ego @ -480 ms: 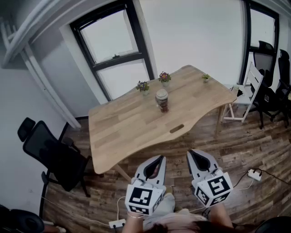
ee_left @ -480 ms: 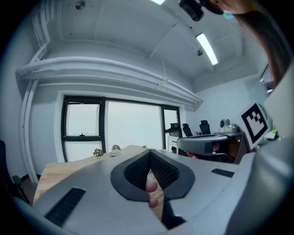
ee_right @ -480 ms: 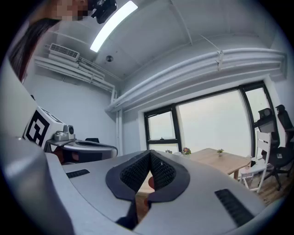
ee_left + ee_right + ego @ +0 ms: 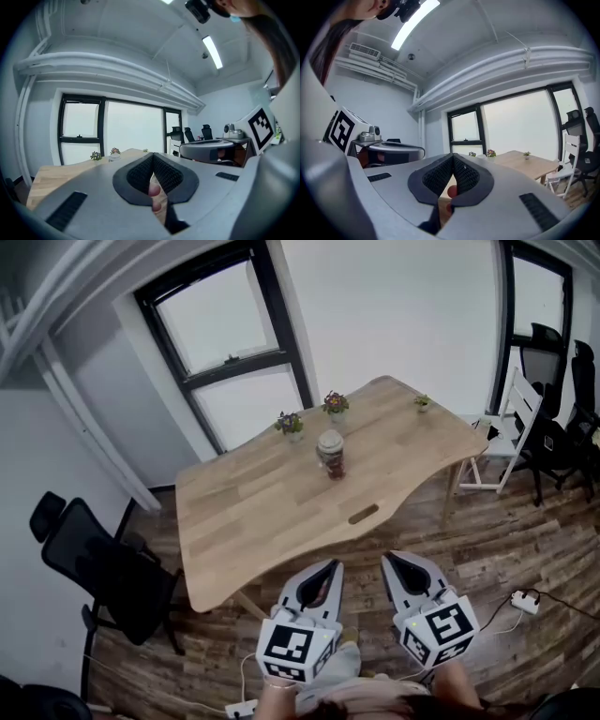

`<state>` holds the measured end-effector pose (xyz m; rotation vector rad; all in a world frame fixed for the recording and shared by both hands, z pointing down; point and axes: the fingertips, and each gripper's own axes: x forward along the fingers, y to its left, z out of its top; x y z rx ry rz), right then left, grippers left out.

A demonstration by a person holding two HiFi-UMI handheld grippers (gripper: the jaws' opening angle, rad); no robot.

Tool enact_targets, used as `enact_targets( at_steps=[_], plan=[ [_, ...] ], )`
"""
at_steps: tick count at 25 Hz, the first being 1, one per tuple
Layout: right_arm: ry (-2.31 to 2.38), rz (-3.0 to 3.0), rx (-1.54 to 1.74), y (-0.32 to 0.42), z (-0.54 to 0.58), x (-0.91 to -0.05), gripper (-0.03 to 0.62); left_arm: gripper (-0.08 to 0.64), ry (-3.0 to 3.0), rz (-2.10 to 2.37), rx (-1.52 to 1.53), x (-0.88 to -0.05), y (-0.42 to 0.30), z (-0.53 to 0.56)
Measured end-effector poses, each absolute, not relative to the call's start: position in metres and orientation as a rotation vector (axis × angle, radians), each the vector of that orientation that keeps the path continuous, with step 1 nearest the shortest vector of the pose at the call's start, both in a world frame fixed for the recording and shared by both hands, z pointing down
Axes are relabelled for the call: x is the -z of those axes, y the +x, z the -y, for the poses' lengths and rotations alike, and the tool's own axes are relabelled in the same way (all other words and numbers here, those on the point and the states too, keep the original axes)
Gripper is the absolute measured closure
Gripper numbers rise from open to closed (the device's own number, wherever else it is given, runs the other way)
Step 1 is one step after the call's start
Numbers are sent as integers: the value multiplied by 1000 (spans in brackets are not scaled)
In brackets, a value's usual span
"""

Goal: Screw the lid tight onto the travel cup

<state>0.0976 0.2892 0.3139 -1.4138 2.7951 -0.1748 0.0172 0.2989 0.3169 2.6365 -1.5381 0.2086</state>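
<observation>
The travel cup stands upright near the far middle of the wooden table, its pale lid resting on top and dark contents showing through the clear body. My left gripper and right gripper hang side by side well short of the table's near edge, over the floor. Both are shut with nothing between the jaws. In the left gripper view the cup is a small far shape beside the plants. In the right gripper view the cup is too small to make out.
Three small potted plants stand along the table's far edge. A slot is cut near the front edge. A black office chair stands left, a white chair right. A power strip lies on the wood floor.
The view has shifted slightly, so the table and cup sit a little further left and higher. Both grippers keep the same shut pose low in the picture.
</observation>
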Motion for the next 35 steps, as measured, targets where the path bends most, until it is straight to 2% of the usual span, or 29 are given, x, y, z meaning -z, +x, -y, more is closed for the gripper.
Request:
enact_targets(
  at_steps=[35],
  plan=[
    [-1511, -2808, 277, 21, -101, -323, 591, 557, 2687, 1362, -177, -332, -52, -113]
  ],
)
